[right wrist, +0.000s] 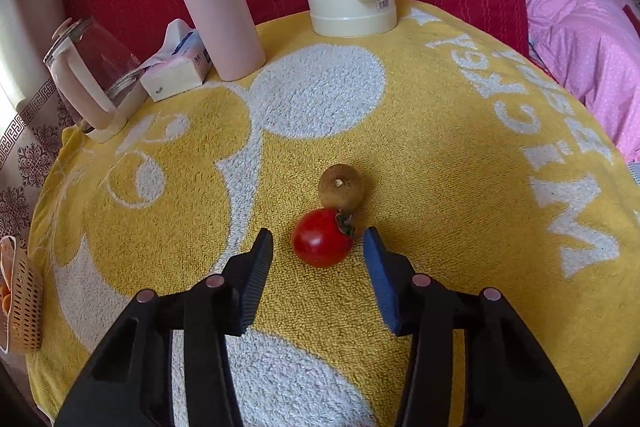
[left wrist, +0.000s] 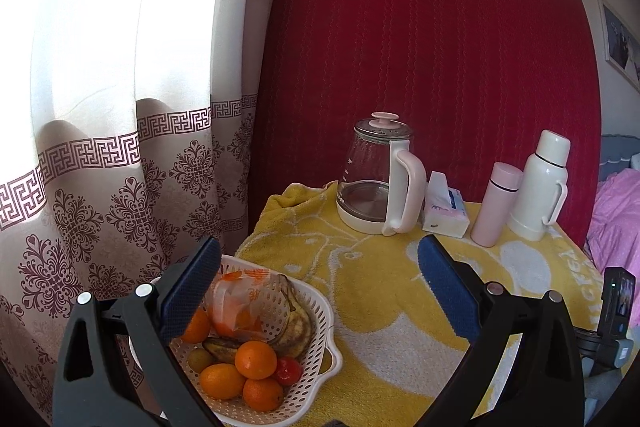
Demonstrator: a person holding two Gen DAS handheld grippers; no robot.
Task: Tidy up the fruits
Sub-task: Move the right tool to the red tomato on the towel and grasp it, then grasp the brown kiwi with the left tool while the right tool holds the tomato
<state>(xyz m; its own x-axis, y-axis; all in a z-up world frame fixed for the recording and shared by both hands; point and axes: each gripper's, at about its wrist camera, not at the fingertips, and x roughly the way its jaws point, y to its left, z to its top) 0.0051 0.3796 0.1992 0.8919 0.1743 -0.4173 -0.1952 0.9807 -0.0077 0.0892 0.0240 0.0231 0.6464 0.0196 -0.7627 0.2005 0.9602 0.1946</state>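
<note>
Spread wide, the right gripper (right wrist: 318, 251) brackets a red tomato (right wrist: 322, 243) on the yellow towel (right wrist: 440, 187), grasping nothing; a brown kiwi (right wrist: 341, 186) touches the tomato at its 12 o'clock. Likewise released, the left gripper (left wrist: 320, 259) hovers over the towel with a white basket (left wrist: 316, 311) at its 7 o'clock, holding oranges (left wrist: 255, 360), bananas (left wrist: 294, 323) and a bagged fruit (left wrist: 240, 303).

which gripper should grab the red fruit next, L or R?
Right. The right gripper is open with the red fruit almost between its fingers. The left gripper is open over the basket.
</note>
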